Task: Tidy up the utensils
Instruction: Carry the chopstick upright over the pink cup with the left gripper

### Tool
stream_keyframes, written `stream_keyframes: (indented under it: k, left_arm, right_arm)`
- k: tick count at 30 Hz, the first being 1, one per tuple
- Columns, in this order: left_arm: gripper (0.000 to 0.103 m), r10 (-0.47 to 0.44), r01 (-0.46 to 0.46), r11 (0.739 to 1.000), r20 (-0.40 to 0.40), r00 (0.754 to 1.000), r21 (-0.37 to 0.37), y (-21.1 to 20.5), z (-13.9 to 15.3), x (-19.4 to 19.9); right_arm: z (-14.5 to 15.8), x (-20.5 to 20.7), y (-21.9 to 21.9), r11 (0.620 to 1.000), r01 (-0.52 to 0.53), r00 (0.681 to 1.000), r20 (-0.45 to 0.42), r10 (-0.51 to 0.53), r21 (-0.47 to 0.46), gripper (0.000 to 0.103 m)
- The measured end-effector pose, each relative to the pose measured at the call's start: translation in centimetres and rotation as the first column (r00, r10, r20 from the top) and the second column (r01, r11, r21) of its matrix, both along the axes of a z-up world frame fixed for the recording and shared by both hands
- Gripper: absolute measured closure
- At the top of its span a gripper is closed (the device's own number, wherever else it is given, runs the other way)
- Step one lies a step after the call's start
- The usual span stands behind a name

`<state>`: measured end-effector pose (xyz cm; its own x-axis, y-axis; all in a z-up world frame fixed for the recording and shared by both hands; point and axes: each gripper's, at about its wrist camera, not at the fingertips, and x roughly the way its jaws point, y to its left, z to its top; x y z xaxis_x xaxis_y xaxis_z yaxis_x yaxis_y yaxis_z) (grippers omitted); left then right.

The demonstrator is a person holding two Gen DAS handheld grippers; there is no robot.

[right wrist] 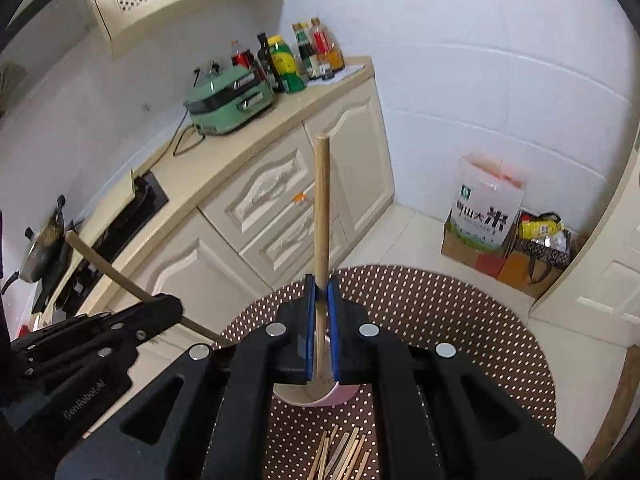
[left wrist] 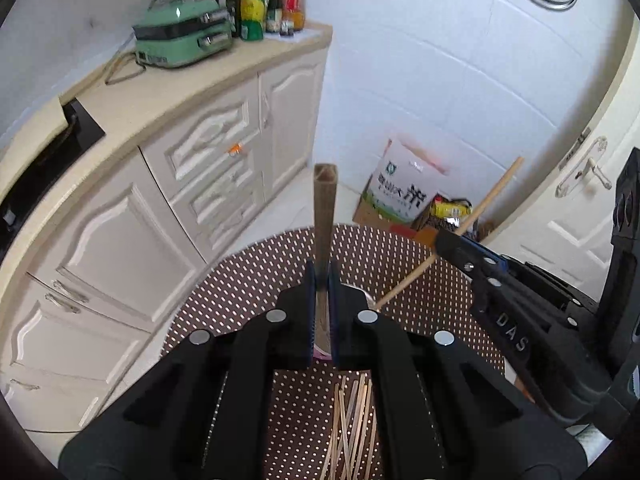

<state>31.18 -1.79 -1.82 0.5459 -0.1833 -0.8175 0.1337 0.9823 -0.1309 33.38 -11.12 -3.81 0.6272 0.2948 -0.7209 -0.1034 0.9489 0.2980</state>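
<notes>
My left gripper is shut on a dark square wooden handle that stands upright above the table. My right gripper is shut on a light round wooden stick, also upright, its lower end over a pink cup. The right gripper and its stick show at the right of the left wrist view. The left gripper and its handle show at the left of the right wrist view. Several thin chopsticks lie on the table below the grippers, also seen in the right wrist view.
A round table with a brown dotted cloth lies below. Cream cabinets and a counter with a green appliance and bottles stand behind. A rice bag and boxes sit on the floor by the door.
</notes>
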Motion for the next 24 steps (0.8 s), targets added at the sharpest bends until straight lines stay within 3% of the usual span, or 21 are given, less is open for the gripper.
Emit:
stream_keyframes:
  k: [11,24]
  left_arm:
    - [0.097,-0.021,0.023,1.000,-0.122,0.992,0.013,-0.6,-4.6,2.1]
    - [0.097,0.024,-0.030,0.999,-0.159,0.987,-0.036,-0.1,-7.4,3.3]
  right_arm:
    - [-4.1,1.5,1.4,0.998,-0.057,0.992,-0.116,0.056,-0.003,0.098]
    - [-5.8,2.6,1.8,0.997,-0.077,0.983,-0.170,0.075,-0.003,0.095]
